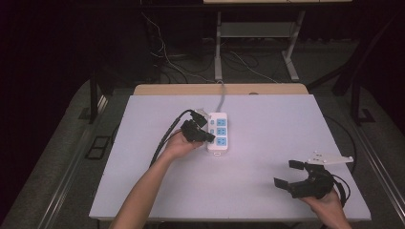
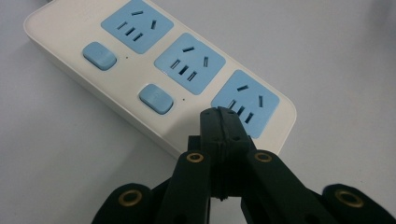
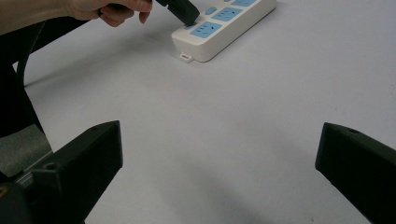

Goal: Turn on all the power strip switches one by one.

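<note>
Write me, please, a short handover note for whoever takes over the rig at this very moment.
Left tool: jaws shut, empty, tip at the near end of the white power strip, beside the last blue socket, probably pressing the third switch; contact itself is hidden.
Right tool: jaws wide open, holding nothing, near the table's front right corner.
Power strip: flat mid-table, grey cord off the far edge, nothing plugged in.
Done: left tool brought to the strip.
Left: check the switch, then withdraw.
</note>
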### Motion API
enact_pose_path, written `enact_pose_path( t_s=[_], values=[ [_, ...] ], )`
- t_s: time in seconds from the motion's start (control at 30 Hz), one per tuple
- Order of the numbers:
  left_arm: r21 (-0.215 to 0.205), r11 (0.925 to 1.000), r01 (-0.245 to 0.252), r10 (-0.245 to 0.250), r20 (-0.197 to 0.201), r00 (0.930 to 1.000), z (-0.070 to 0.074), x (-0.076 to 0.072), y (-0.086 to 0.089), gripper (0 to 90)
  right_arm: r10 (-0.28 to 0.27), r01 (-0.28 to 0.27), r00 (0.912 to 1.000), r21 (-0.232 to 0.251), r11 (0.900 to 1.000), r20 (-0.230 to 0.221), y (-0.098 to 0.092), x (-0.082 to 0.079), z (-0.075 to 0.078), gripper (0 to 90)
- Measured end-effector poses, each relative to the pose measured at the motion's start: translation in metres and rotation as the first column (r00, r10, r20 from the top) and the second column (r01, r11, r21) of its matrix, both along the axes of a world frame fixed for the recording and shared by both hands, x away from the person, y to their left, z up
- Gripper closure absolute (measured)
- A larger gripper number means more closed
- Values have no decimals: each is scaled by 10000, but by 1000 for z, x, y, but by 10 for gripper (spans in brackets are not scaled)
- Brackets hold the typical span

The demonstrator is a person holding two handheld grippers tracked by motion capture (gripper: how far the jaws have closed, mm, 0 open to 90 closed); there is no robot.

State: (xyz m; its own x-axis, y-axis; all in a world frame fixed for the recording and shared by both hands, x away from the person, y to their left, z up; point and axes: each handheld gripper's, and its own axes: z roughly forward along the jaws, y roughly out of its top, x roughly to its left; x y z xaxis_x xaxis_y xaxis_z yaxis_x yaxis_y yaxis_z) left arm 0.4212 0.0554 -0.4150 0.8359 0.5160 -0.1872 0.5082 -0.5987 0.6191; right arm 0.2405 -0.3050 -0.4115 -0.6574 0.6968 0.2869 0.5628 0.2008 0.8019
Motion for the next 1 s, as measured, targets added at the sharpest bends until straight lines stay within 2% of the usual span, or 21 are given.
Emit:
enact_pose_path(
  t_s=[0.5,1.0],
  values=[
    [66,10000,53,-54,95,9999,4,-1,-1,899,24,-24,10000,2,10000,-71,0,2,-2,5],
    [-155,9999,-4,11,453,9990,32,6,4,898,-5,5,9999,10,10000,-112,0,2,-3,5]
  ],
)
